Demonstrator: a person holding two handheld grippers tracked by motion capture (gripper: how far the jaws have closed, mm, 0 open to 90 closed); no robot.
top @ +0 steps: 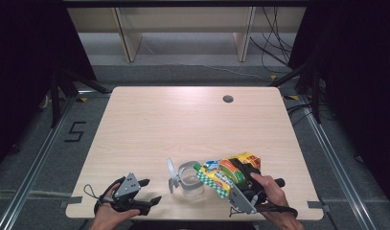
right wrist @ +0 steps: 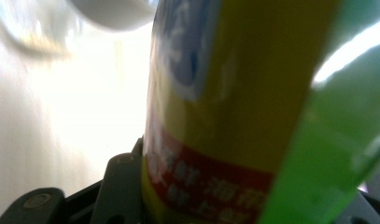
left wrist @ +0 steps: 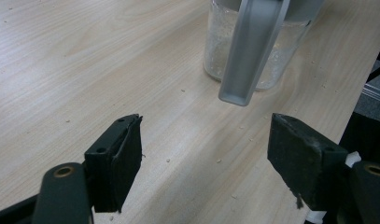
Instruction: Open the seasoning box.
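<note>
While my right claw grips the colourful yellow, green and red printed snack pouch, I have it tipped leftward so its opened mouth sits over the rim of the clear plastic measuring jug with a grey handle. Both stand at the near edge of the pale wooden worktop, right of centre, the pouch touching or just above the jug's lip. In the right gripper view the pouch lies pressed between my jaws, its glossy film close against the lens.

My left claw rests low on the worktop to the left of the jug, jaws spread wide and holding nothing; in the left gripper view the jug stands just ahead of it, the grey handle pointing my way, with pale granules inside and a few crumbs scattered on the wood.

I judge the pouch to be light, soft and slippery: it will crumple and its contents shift as it tilts, so a hold across the middle of its body is safest, firm but not crushing. The jug looks light and easy to nudge; its stiff handle is the sensible place to steady it.
</note>
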